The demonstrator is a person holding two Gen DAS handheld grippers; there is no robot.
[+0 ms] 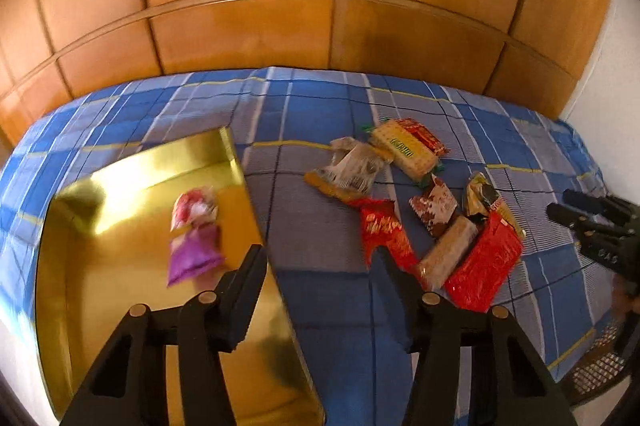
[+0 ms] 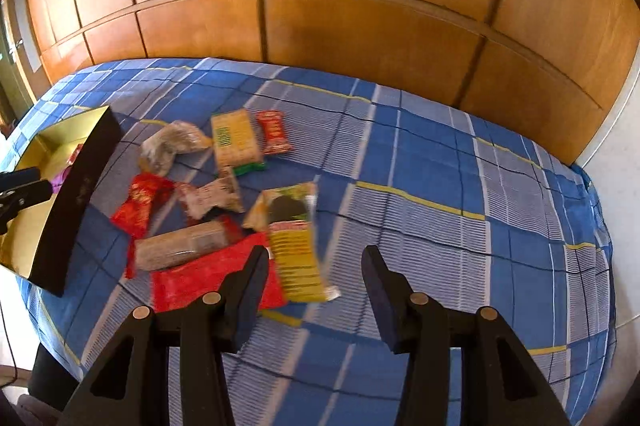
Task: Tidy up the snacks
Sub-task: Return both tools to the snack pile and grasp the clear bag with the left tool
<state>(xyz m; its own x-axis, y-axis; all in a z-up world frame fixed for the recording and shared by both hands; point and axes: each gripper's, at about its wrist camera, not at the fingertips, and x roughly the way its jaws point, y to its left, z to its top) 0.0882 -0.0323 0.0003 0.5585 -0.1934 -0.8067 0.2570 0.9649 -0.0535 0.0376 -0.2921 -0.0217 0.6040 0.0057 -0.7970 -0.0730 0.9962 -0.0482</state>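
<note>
Blue checked bed (image 1: 320,306) is carrying everything: snacks (image 2: 208,226) are lying right of the gold box (image 1: 120,286), both grippers (image 1: 320,266) (image 2: 316,266) are hovering spread, empty. I'd be pinching one packet squarely.

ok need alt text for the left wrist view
Open black left gripper above the edge of a shiny gold box holding a pink and purple snack packet, on a blue plaid bedspread. Loose snack packets lie scattered to the right.

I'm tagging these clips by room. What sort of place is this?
Most likely a bedroom: a bed under a blue plaid sheet stands against a wall of wooden wardrobe doors, with snack packets scattered on it.
</note>
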